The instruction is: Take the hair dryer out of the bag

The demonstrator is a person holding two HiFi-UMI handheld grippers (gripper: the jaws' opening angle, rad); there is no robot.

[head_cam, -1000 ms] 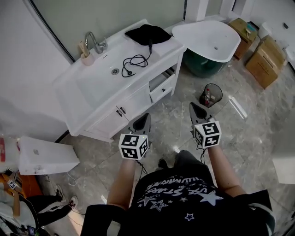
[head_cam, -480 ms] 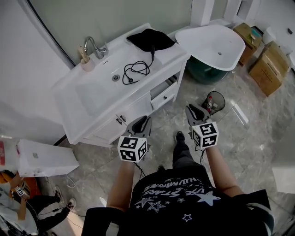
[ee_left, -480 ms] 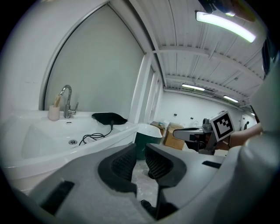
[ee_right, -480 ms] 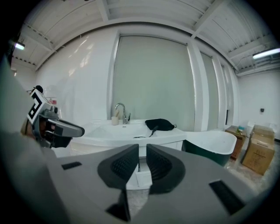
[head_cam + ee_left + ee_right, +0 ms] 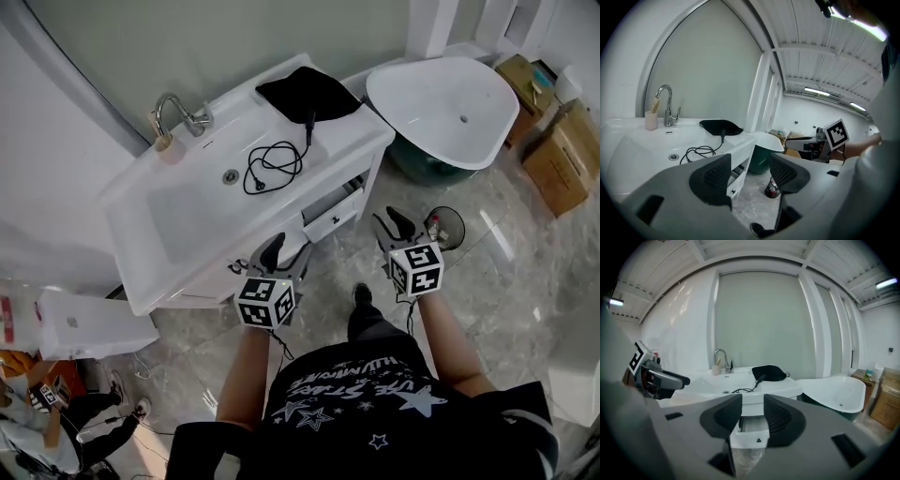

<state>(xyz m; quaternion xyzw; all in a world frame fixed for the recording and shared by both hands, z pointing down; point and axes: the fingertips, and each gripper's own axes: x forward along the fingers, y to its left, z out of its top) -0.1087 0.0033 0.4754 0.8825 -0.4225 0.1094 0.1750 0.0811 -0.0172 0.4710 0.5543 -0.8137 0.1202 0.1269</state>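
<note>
The black bag [image 5: 307, 92], hair dryer presumably inside, is set at the counter's [image 5: 364, 129] far right end, well ahead; left gripper [image 5: 279, 253] and right gripper [image 5: 391, 225], jaws just opened, are held spread, empty.

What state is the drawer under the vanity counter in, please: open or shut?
Partly open: the drawer has its white front jutting out from the vanity, with a dark gap above it in the head view.

white vanity [image 5: 141, 202] and bathtub [image 5: 441, 98] on grey marble floor [image 5: 511, 281], cardboard boxes [image 5: 567, 159] nearby
</note>
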